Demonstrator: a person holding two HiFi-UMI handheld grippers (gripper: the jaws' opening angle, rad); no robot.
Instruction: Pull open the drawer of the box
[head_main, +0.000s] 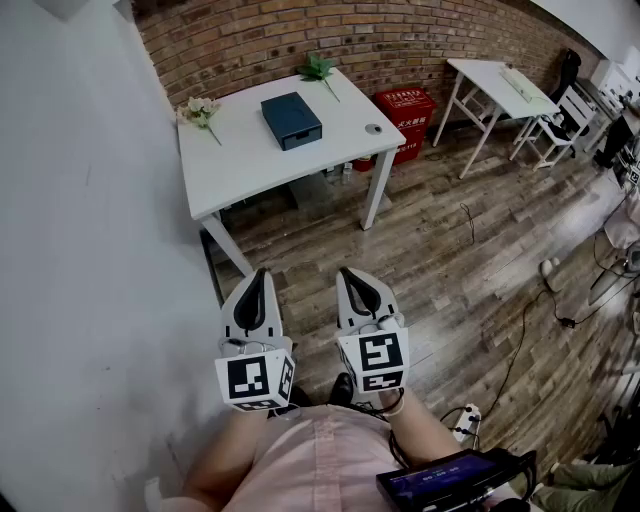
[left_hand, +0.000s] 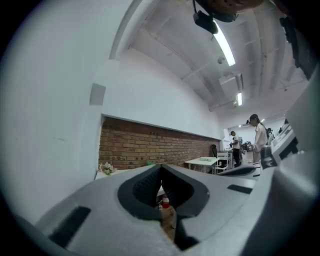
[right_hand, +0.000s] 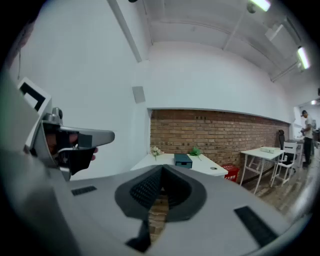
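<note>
The left gripper (head_main: 262, 273) is being held with its jaws clenched together, tips meeting and nothing between them; its own view is showing only a sliver of floor through the gap behind the closed tips. The right gripper (head_main: 347, 272) is being held just beside it, jaws likewise pressed together and gripping nothing. Both are pointing forward over the wooden floor (head_main: 470, 270), roughly level and side by side without touching.

The box (head_main: 291, 120), dark blue-grey, is sitting well ahead of both pairs of jaws, far beyond their tips, on a white table (head_main: 240, 160) that is standing against a brick wall (head_main: 400, 40). Its drawer (head_main: 304, 136) is facing the jaws and looks pushed in, the front flush with the box as far as the head view shows. In the right gripper view the box is appearing just above and slightly right of the closed jaw tips.

A small bunch of pale flowers (head_main: 200, 110) is lying on the table ahead and left of the jaws, and a green sprig (head_main: 317, 68) is lying beyond the box. A red bin (head_main: 404, 108) is standing ahead and to the right of the jaws, beside a second white table (head_main: 495, 85)
</note>
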